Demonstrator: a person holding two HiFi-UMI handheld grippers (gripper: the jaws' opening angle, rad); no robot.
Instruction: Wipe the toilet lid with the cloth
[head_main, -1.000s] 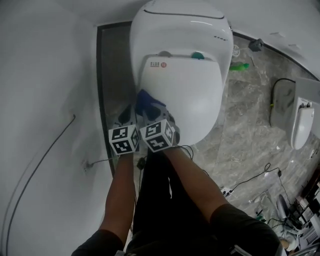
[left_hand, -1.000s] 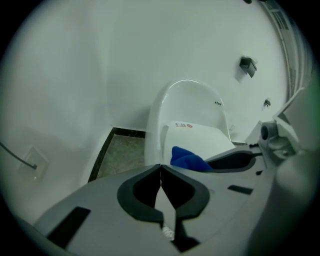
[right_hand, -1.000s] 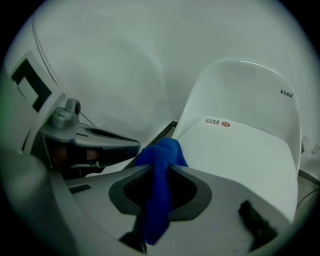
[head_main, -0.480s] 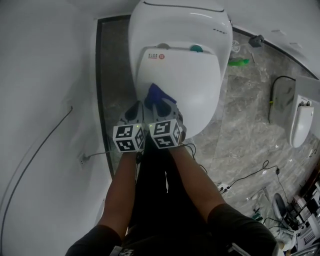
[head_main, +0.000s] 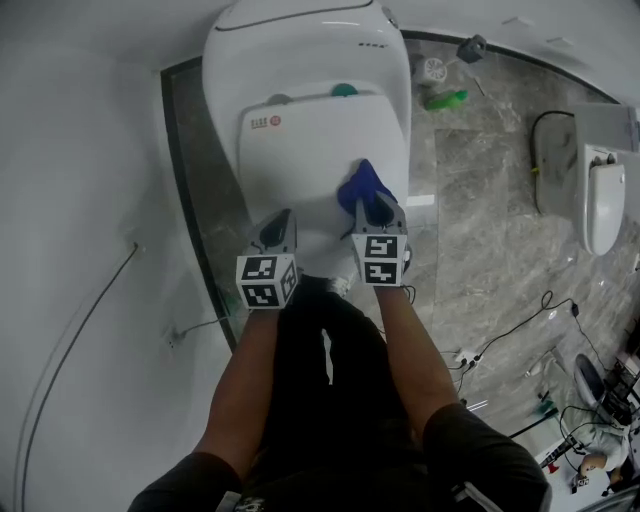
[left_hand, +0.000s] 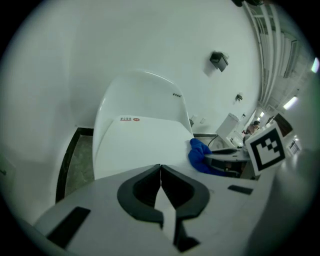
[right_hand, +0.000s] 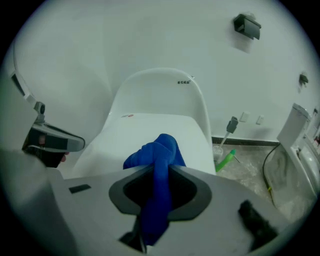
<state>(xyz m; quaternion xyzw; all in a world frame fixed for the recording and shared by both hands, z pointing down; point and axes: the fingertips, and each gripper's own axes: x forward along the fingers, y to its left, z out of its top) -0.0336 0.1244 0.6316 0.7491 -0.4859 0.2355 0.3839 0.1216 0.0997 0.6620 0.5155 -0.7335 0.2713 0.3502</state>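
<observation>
The left gripper (left_hand: 161, 172) was fully closed and empty, near the front-left edge of the white oval plastic toilet lid (head_main: 300, 150). The right gripper (right_hand: 160, 176) was clamped on the crumpled blue cloth (head_main: 362, 185), which sat at the lid's right edge. The remaining lid surface lay leftward and farther away.

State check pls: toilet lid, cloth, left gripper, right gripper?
toilet lid: closed, down flat.
cloth: bunched, clamped between the jaws, at the lid's right edge.
left gripper: shut, empty, near the lid's front left.
right gripper: shut on the cloth.
</observation>
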